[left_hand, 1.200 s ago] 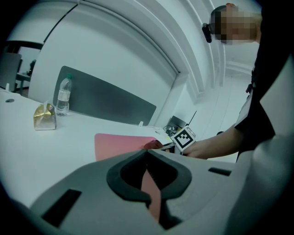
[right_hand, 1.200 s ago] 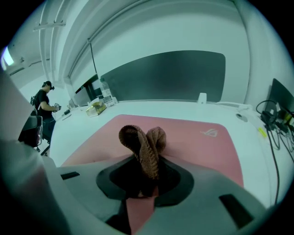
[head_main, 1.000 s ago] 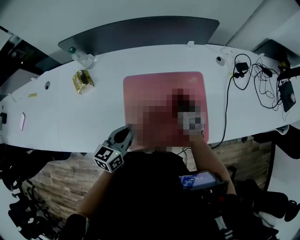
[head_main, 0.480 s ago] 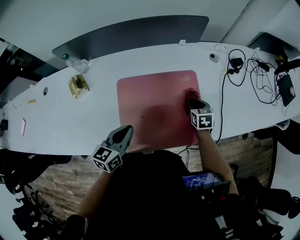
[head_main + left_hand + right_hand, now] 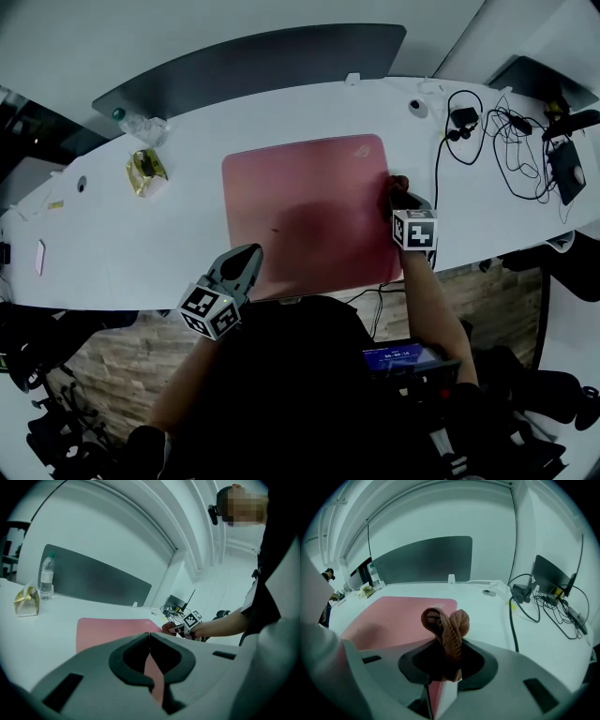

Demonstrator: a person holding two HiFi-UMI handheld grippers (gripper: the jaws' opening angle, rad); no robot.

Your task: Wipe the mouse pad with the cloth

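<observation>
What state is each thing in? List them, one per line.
Left gripper: shut, empty.
Right gripper: shut on the cloth.
Cloth: bunched, clamped between the jaws.
Mouse pad: lying flat on the desk.
Water bottle: upright, capped.

The pink, rectangular mouse pad [image 5: 300, 211] lies flat on the white bench [image 5: 141, 234], centre frame. The brown cloth [image 5: 446, 627], bunched in folds, is pinched in the right gripper [image 5: 440, 665] at the pad's right edge.
</observation>
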